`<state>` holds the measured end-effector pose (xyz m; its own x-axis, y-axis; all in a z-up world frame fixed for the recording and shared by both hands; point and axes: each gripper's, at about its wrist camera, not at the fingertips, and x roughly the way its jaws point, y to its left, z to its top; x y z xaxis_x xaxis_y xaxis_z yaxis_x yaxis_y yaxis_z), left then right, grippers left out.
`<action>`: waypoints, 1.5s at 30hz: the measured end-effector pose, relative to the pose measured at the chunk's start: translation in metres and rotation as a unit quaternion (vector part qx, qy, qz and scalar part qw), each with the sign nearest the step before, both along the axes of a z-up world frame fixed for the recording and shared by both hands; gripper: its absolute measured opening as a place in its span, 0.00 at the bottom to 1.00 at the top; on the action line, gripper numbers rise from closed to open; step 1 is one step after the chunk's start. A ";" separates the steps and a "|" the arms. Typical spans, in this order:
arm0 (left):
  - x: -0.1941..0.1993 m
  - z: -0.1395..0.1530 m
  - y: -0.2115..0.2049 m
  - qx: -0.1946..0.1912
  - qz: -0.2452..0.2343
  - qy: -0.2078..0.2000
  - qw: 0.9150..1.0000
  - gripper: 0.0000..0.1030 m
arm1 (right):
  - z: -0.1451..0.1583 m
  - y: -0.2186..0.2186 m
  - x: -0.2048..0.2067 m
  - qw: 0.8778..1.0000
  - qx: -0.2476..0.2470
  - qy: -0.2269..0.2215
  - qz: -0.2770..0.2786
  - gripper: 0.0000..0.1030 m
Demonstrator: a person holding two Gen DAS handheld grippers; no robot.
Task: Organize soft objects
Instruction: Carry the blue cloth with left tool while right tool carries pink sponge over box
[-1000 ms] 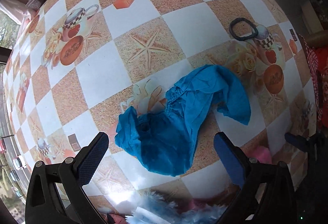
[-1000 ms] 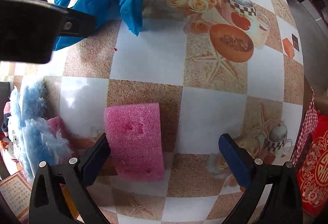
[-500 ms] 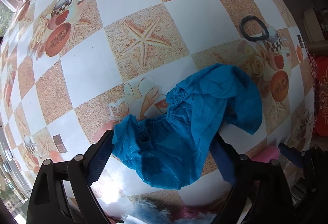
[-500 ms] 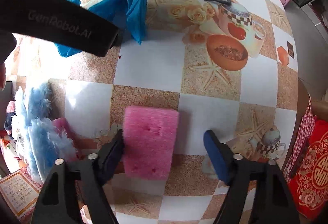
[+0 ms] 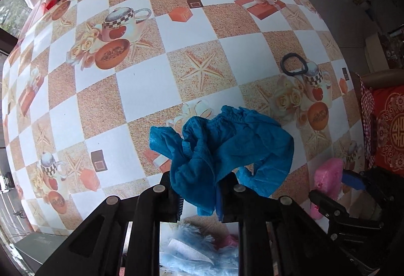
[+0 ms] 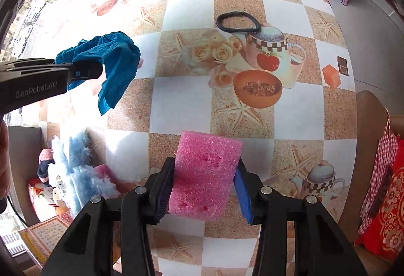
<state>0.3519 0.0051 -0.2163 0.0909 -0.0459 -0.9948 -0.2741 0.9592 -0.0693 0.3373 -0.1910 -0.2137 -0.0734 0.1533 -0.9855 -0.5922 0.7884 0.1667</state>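
Both pickups are landing: the left gripper (image 5: 197, 196) is pinching the blue cloth (image 5: 227, 147) tight, the right gripper (image 6: 204, 190) is closing on the pink sponge (image 6: 204, 175) between its pads (black hair tie (image 6: 238, 22) lying far ahead, untouched); sorting is still waiting.

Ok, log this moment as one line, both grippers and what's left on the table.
left gripper: shut on blue cloth | right gripper: closing on pink sponge | on table: black hair tie
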 end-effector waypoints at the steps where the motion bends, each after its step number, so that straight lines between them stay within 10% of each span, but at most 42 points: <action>1: -0.005 0.004 0.002 0.001 0.005 -0.004 1.000 0.20 | 0.006 0.006 0.001 1.000 0.003 -0.001 0.000 0.45; 45: -0.283 0.116 0.024 0.032 0.165 -0.077 0.983 0.20 | 0.139 0.132 -0.165 0.973 0.093 -0.027 0.210 0.46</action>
